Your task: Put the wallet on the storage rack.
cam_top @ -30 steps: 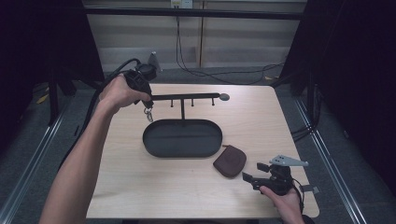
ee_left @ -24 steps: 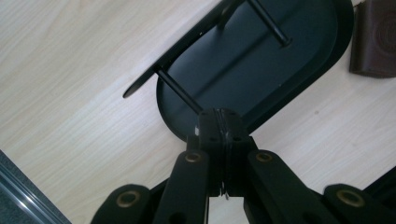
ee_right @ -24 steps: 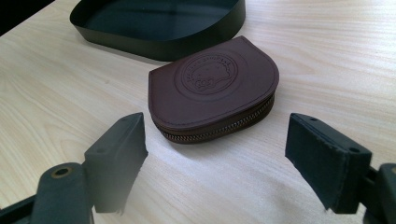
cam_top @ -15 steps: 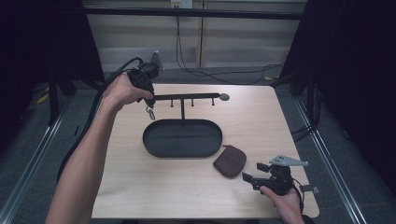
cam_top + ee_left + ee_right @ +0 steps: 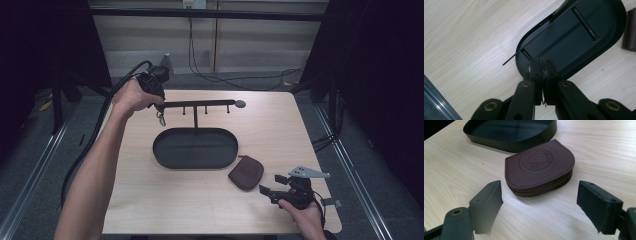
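A black stand [image 5: 196,105] has a horizontal bar with small hooks and rises from an oval black tray [image 5: 195,148] [image 5: 574,32]. My left gripper [image 5: 159,105] [image 5: 541,65] is at the bar's left end and points down over the tray. A small key ring [image 5: 161,119] dangles just below it. Its jaws are pressed together on a thin sliver of metal and have just eased apart by a hair. A brown zipped coin pouch [image 5: 246,172] [image 5: 540,167] lies right of the tray. My right gripper [image 5: 271,184] [image 5: 539,202] rests open just in front of it, not touching.
The pale wooden table [image 5: 280,125] ends close behind my right hand at the front right corner. A thick cable [image 5: 90,145] trails from the left gripper along the forearm. Dark floor and metal rails surround the table.
The left hand has edged slightly up and back at the bar's end, with the key ring still under it. The right gripper has stayed put.
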A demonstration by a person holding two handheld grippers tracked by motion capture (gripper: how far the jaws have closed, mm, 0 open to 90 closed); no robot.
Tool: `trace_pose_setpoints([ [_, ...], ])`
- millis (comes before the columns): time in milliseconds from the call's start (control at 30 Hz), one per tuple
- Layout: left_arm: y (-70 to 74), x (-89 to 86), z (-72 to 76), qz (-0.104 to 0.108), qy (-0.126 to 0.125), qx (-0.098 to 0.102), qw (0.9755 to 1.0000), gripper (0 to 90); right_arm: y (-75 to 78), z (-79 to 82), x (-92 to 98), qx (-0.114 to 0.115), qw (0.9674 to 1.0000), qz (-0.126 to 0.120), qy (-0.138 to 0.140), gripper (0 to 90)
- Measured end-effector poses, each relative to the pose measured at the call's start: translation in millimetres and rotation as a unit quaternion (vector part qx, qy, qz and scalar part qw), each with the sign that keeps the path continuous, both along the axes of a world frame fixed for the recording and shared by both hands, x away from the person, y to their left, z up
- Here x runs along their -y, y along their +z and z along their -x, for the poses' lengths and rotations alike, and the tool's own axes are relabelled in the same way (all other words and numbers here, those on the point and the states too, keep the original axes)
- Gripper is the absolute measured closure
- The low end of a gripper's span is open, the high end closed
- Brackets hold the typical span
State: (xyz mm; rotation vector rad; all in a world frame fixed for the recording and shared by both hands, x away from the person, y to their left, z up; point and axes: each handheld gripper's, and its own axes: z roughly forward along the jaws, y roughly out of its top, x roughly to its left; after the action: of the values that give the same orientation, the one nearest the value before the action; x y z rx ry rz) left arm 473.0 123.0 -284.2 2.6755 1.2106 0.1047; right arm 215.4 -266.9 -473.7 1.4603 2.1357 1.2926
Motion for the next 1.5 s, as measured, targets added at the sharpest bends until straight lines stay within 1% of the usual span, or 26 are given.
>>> trace_pose_setpoints([
  [67, 0.7, -1.2, 0.8, -0.001, -0.001, 0.001, 1.0000, 84.3, -0.1, -0.2, -0.1, 0.000, 1.0000, 0.000, 0.001, 20.1],
  [133, 1.4, -2.9, 2.0, 0.006, 0.000, 0.003, 1.0000, 83.9, -0.1, 0.0, -0.2, 0.000, 1.0000, 0.001, 0.000, 20.1],
  [167, 2.7, -4.6, 3.4, 0.014, 0.001, 0.008, 0.9999, 83.8, 0.0, 0.1, -0.2, 0.000, 1.0000, 0.001, 0.000, 20.1],
  [267, 3.7, -7.3, 5.9, 0.017, 0.000, 0.010, 0.9998, 83.1, 0.0, 0.1, -0.2, 0.000, 1.0000, 0.001, 0.000, 20.1],
  [367, 5.8, -14.4, 11.8, 0.035, -0.003, 0.020, 0.9992, 81.3, -0.2, -0.3, -0.5, 0.001, 1.0000, 0.002, 0.000, 20.1],
  [500, 8.0, -25.6, 19.5, 0.064, 0.002, 0.041, 0.9971, 79.5, -0.2, -0.4, -0.4, 0.000, 1.0000, 0.002, -0.001, 20.1],
  [533, 8.0, -25.6, 19.5, 0.064, 0.002, 0.041, 0.9971, 79.5, -0.2, -0.4, -0.4, 0.000, 1.0000, 0.002, -0.001, 20.1],
  [567, 7.6, -32.3, 24.3, 0.074, 0.008, 0.048, 0.9961, 79.5, -0.2, -0.4, -0.2, 0.000, 1.0000, 0.003, -0.001, 20.1],
  [633, 4.7, -40.3, 30.1, 0.093, 0.011, 0.050, 0.9944, 78.9, -0.2, -0.4, -0.4, 0.001, 1.0000, 0.003, -0.002, 20.1],
  [700, 3.4, -43.9, 32.5, 0.096, 0.016, 0.053, 0.9938, 76.2, -0.2, -0.4, -0.5, -0.001, 1.0000, 0.004, -0.002, 20.1],
  [733, 2.3, -47.9, 34.3, 0.096, 0.015, 0.059, 0.9935, 76.2, -0.2, -0.4, -0.5, -0.001, 1.0000, 0.004, -0.002, 20.1],
  [767, 0.4, -55.5, 38.3, 0.109, 0.026, 0.061, 0.9918, 69.8, -0.3, -0.6, -0.5, -0.002, 1.0000, 0.004, -0.002, 20.1],
  [800, -0.1, -58.3, 39.8, 0.109, 0.027, 0.064, 0.9917, 68.2, -0.3, -0.7, -0.5, -0.001, 1.0000, 0.004, -0.002, 20.1],
  [900, -2.5, -68.5, 47.9, 0.118, 0.032, 0.088, 0.9886, 63.1, -0.3, -0.9, -0.3, -0.002, 1.0000, 0.004, -0.004, 20.1],
  [933, -2.5, -68.5, 47.9, 0.118, 0.032, 0.088, 0.9886, 62.7, -0.3, -0.9, -0.3, -0.002, 1.0000, 0.004, -0.004, 20.1],
  [967, -4.1, -74.2, 54.5, 0.138, 0.038, 0.101, 0.9846, 61.9, -0.3, -0.9, -0.3, -0.003, 1.0000, 0.005, -0.004, 20.1],
  [1033, -6.5, -78.9, 60.7, 0.151, 0.037, 0.107, 0.9821, 59.6, -0.4, -1.0, -0.4, -0.003, 1.0000, 0.005, -0.004, 20.1],
  [1067, -8.7, -81.4, 65.1, 0.158, 0.040, 0.112, 0.9803, 58.3, -0.4, -1.1, -0.4, -0.004, 1.0000, 0.005, -0.004, 20.1],
  [1133, -12.9, -84.9, 70.5, 0.166, 0.044, 0.118, 0.9781, 56.9, -0.2, -1.0, -0.2, -0.005, 1.0000, 0.004, -0.005, 19.9],
  [1167, -12.9, -84.9, 70.5, 0.166, 0.044, 0.118, 0.9781, 56.7, -0.2, -1.0, -0.2, -0.005, 1.0000, 0.004, -0.005, 19.9],
  [1200, -16.3, -86.7, 74.1, 0.172, 0.043, 0.114, 0.9776, 56.2, -0.5, -1.4, 0.6, -0.005, 1.0000, 0.004, -0.006, 19.7],
  [1233, -20.9, -90.5, 80.4, 0.178, 0.045, 0.120, 0.9756, 56.0, -0.6, -1.7, 0.9, -0.006, 1.0000, 0.004, -0.007, 19.6],
  [1267, -20.9, -90.5, 80.4, 0.178, 0.045, 0.120, 0.9756, 55.8, -0.6, -1.7, 0.9, -0.006, 1.0000, 0.004, -0.007, 19.6],
  [1300, -24.5, -94.5, 86.9, 0.180, 0.051, 0.129, 0.9738, 56.4, -0.7, -1.8, 1.2, -0.005, 0.9999, 0.003, -0.009, 19.4],
  [1400, -27.6, -97.1, 92.3, 0.177, 0.050, 0.133, 0.9740, 55.6, -0.8, -2.0, 1.5, -0.005, 0.9999, 0.003, -0.009, 19.4],
  [1500, -33.5, -105.0, 103.6, 0.186, 0.044, 0.142, 0.9714, 50.0, -1.1, -2.4, 2.0, -0.006, 0.9999, 0.002, -0.010, 19.4],
])
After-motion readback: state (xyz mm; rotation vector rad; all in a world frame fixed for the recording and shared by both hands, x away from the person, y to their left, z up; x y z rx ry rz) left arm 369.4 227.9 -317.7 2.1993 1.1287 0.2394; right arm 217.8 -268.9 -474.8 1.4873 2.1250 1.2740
